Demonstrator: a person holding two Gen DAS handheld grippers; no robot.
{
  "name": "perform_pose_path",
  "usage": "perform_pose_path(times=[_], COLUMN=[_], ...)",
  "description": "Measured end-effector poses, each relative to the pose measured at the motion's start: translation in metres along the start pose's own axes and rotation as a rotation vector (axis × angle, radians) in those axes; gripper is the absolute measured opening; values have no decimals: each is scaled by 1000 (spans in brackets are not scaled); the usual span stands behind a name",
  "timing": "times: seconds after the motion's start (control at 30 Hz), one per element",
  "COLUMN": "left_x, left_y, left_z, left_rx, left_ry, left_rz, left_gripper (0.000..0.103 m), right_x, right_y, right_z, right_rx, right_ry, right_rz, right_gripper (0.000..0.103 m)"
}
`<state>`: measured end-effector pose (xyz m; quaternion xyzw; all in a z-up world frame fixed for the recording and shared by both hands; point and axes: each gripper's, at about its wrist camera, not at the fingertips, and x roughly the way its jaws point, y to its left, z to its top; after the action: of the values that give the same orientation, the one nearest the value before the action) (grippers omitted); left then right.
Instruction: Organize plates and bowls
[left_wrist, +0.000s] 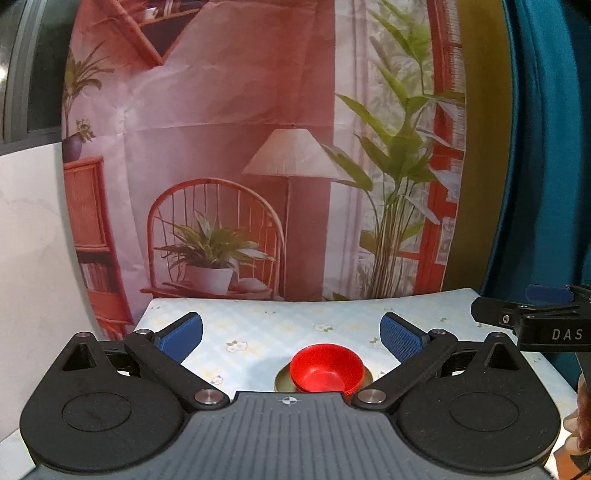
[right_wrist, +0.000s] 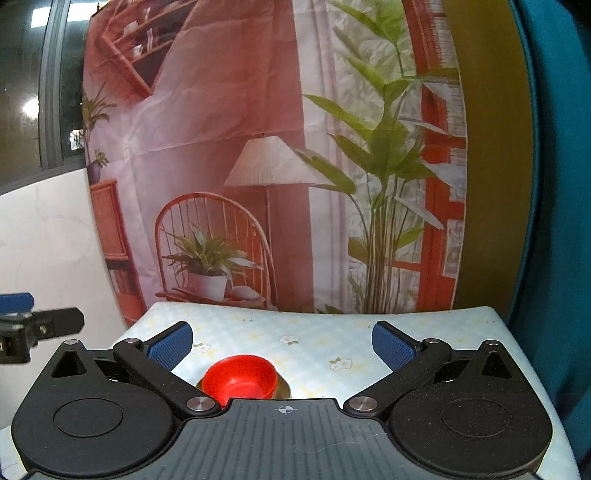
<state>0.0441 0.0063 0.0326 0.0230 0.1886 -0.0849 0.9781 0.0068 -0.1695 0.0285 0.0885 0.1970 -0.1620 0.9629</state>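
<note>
**Both tongs wide open above a red bowl on its plate**

The left tongs (left_wrist: 291, 334) hang over the near part of the table with their blue-padded fingers (left_wrist: 181, 336) spread far apart and nothing between them. The right tongs (right_wrist: 282, 345) are held the same way, blue pads (right_wrist: 392, 347) well separated, gripping nothing. The two tools sit side by side: from the left wrist view the black body of the right tongs pokes in at the right edge, and from the right wrist view part of the left tongs shows at the left edge.

Just ahead of the fingers, close to the near edge of the table, stands a red bowl (left_wrist: 325, 367), upright and open side up. It rests on a small olive-gold plate (left_wrist: 282, 382), whose rim peeks out around the bowl's base. A second red rim seems to show under the bowl, though I cannot tell for sure whether another bowl is nested there. In the left wrist view the bowl lies between the fingers, a little right of centre; in the right wrist view it sits near the left finger. Neither tool touches it.

The table (left_wrist: 258, 325) wears a pale blue checked cloth with small flower prints. Behind it hangs a printed backdrop (left_wrist: 229, 147) of a pink room with a lamp, a rattan chair and potted plants. A teal curtain (right_wrist: 554, 184) hangs on the right.
</note>
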Motion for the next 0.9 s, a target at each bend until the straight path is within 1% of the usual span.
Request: perform_pose_path(times=[0.13, 0.37, 0.6, 0.9], left_x=[-1, -5, -12, -15], left_y=[0, 4, 4, 4], left_z=[1, 4, 8, 10], left_rx=[10, -2, -5, -13], left_ry=[-15, -26, -73, -87], left_rz=[8, 24, 61, 83], left_gripper=[103, 103, 103, 103], right_x=[-3, -6, -11, -13], right_y=[1, 5, 9, 10], right_z=[0, 2, 5, 6], right_rx=[-13, -24, -28, -23], right_ry=[-5, -18, -37, -41], right_rz=[-9, -6, -8, 0], right_gripper=[103, 103, 103, 103])
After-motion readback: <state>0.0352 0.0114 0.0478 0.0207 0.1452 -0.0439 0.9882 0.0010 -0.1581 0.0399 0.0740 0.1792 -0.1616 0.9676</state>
